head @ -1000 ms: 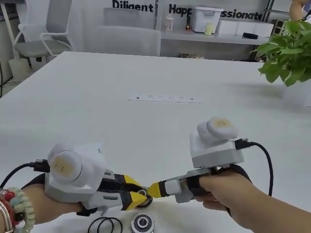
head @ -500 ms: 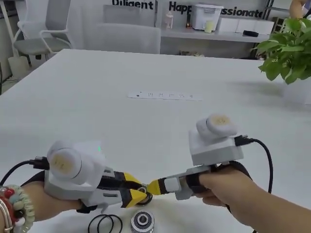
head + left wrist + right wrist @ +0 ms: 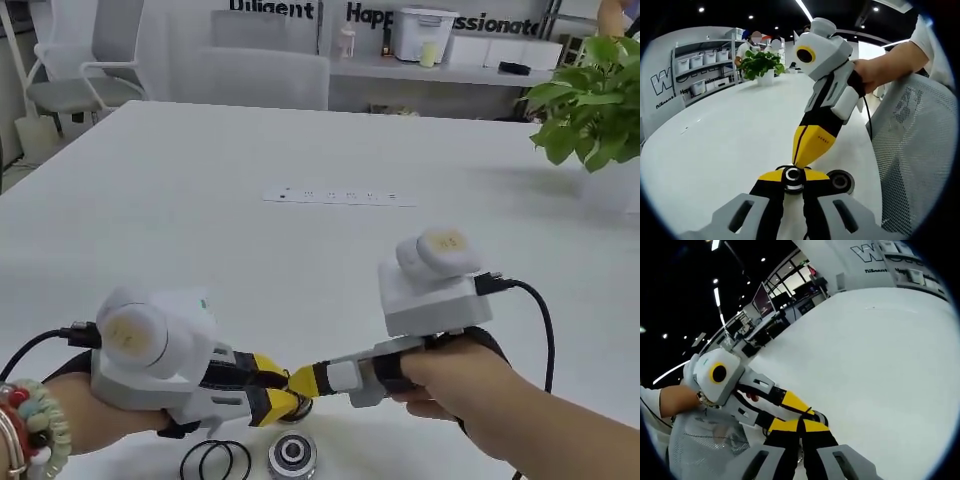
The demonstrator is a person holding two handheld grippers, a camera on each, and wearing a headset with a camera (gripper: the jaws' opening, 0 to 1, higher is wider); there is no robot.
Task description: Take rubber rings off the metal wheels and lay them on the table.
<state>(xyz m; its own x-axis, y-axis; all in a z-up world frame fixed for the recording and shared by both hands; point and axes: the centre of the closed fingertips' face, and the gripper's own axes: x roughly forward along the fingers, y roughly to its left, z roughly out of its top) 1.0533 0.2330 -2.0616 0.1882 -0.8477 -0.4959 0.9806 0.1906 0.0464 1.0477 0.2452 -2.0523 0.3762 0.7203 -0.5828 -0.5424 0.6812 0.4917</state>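
Left tongs (image 3: 288,392), right tongs (image 3: 807,424): yellow-black tips, white bodies; rubber rings (image 3: 215,462) black; wheel (image 3: 793,178) silver; table (image 3: 300,160) white.

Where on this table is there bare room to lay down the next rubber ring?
The wide table stretch between the power strip and the right claw is bare, and so is the side toward the plant. The near edge is crowded: loose rings and a wheel lie by the left claw, which holds a second wheel.

wheel (image 3: 293,456): shiny metal | rings (image 3: 215,461): black rubber | table (image 3: 300,150): smooth matt white
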